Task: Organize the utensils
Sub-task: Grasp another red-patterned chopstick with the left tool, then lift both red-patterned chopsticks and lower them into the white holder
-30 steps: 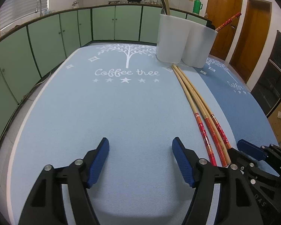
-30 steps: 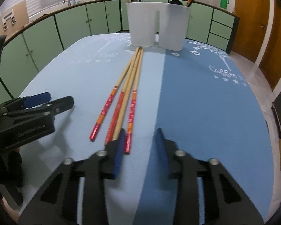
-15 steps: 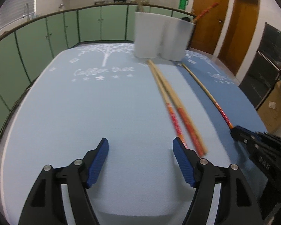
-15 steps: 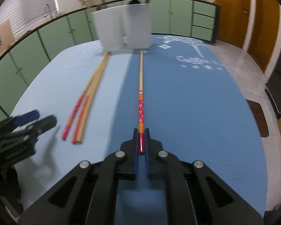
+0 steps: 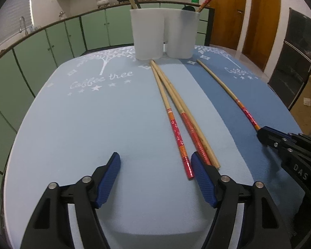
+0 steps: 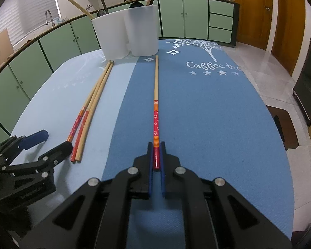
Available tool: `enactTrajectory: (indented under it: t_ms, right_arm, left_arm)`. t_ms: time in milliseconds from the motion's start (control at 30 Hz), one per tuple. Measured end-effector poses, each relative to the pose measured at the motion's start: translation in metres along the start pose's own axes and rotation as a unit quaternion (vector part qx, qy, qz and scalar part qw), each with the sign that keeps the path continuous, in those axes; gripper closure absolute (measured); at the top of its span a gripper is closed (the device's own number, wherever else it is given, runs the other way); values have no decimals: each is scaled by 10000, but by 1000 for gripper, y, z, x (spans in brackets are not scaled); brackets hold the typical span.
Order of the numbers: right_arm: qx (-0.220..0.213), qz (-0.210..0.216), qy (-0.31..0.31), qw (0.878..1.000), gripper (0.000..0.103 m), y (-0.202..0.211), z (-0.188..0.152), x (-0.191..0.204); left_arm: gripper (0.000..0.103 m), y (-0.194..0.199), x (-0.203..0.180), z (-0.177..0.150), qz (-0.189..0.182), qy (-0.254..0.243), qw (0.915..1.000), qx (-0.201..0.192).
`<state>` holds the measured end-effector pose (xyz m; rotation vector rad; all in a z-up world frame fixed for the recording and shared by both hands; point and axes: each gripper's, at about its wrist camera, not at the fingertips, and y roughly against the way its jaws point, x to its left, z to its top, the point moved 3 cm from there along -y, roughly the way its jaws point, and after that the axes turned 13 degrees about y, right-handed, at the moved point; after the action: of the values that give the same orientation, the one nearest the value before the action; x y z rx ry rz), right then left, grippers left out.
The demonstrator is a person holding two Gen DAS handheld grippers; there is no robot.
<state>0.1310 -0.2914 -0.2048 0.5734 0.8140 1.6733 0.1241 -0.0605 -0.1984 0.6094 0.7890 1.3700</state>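
On the light blue half of the table mat [image 5: 72, 134], the left gripper [image 5: 155, 178] hangs low with its blue pads wide apart. It holds nothing. Its jaws have just closed a little, but only bare mat lies between them. The right pad [image 5: 203, 182] sits just beside the red ends of two chopsticks [image 5: 176, 108] that lie there touching. These two have not been picked up.

A second ago there were three chopsticks lying together. Now one has been pulled away to the right, onto the dark blue half of the mat [image 6: 207, 114]. That means the sorting has started, one stick at a time.

Far back in the middle stands the white utensil holder [image 5: 163, 35], with two cups joined side by side. Some sticks already stand in it. The thin ends of the loose chopsticks point toward it.

On the right, the right gripper [image 6: 156, 157] has snapped shut on the red end of the single chopstick [image 6: 156, 103]. Its pads pinch the stick tight. The rest of the stick looks to lie flat on the mat, pointing at the holder. It probably needs lifting next and dropping into a cup.
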Motion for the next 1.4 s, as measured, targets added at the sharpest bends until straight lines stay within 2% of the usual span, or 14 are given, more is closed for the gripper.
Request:
enactTrajectory:
  t_ms: [133, 200, 267, 400, 600, 667, 733, 800, 833, 900, 967, 1233, 1400]
  right_arm:
    - [-72, 209, -79, 9997, 92, 2, -1, -3]
    - [-111, 324, -80, 9994, 78, 5, -3, -4]
    - [-153, 316, 2, 9994, 72, 10, -6, -4]
    - [-196, 383, -97, 9990, 72, 14, -13, -9]
    - [-152, 325, 10, 9994, 70, 12, -11, -4]
    - [-116, 234, 98, 9996, 72, 10, -9, -1]
    - [-79, 186, 158, 9997, 76, 8, -7, 1]
    - [-44, 162, 196, 9997, 86, 6, -7, 2]
    - [-27, 151, 207, 9997, 89, 5, -6, 2]
    - [-20, 181, 218, 9996, 97, 3, -6, 3]
    - [-15, 127, 243, 9996, 97, 3, -6, 5]
    - [-48, 132, 138, 9998, 98, 6, -6, 1]
    - [-173, 114, 82, 9998, 98, 19, -2, -3]
  left_arm:
    - [46, 2, 15, 4, 91, 244, 9996, -69]
    - [47, 4, 27, 5, 132, 404, 9990, -102]
    - [47, 7, 36, 6, 104, 533, 9984, -126]
    - [47, 10, 42, 5, 25, 671, 9976, -177]
    - [47, 5, 32, 5, 18, 504, 9987, -107]
    - [47, 4, 29, 5, 22, 462, 9989, -92]
    - [52, 4, 26, 5, 31, 424, 9991, -89]
    - [69, 5, 25, 5, -7, 413, 9991, -96]
    - [72, 5, 23, 5, -20, 386, 9992, -99]
    - [89, 5, 20, 4, -124, 355, 9993, -73]
    - [96, 5, 17, 3, -145, 308, 9994, -66]
    - [97, 13, 16, 4, -214, 366, 9990, -136]
    - [97, 37, 18, 11, -257, 418, 9981, -365]
